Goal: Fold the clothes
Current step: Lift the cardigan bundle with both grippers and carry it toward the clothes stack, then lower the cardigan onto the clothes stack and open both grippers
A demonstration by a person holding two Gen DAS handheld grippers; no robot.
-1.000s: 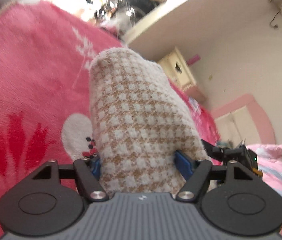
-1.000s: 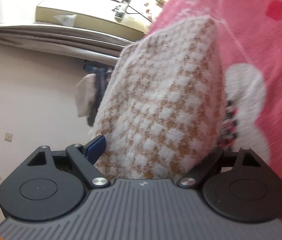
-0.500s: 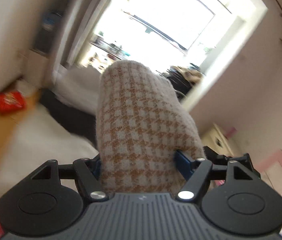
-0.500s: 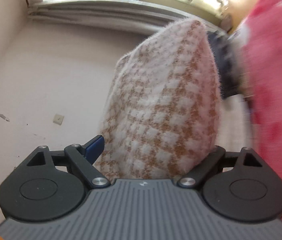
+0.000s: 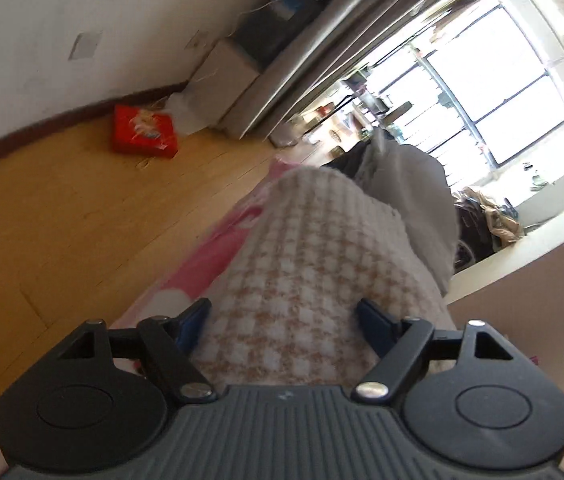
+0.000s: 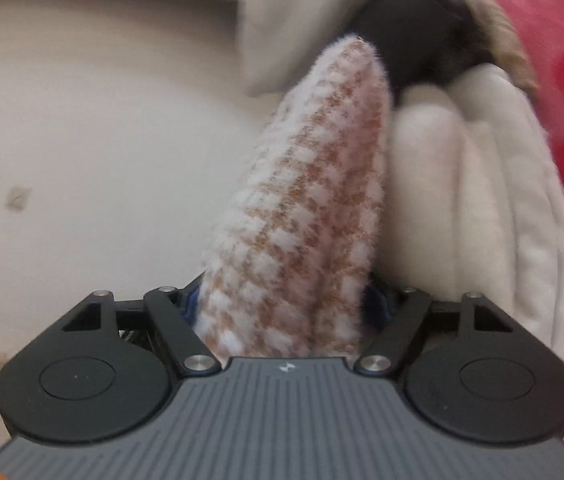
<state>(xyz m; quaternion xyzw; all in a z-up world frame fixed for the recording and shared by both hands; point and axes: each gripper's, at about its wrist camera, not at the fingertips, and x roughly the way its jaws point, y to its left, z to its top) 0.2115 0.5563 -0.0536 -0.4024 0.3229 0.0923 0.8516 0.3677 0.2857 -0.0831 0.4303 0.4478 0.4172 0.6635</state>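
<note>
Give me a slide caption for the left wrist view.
Left gripper carries folded checked garment above wooden floor.

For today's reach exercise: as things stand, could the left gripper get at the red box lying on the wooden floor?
Probably not. The left gripper already has the folded checked garment filling its jaws, which have just opened a little. The red box lies clear on the floor, off the bed's edge, but it looks well beyond the fingertips.

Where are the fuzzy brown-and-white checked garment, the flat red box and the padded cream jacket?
Checked garment [image 5: 314,264]: left wrist view, its upper face.
Red box [image 5: 142,132]: left wrist view, its lid.
Cream jacket [image 6: 478,184]: right wrist view, a quilted panel.
</note>
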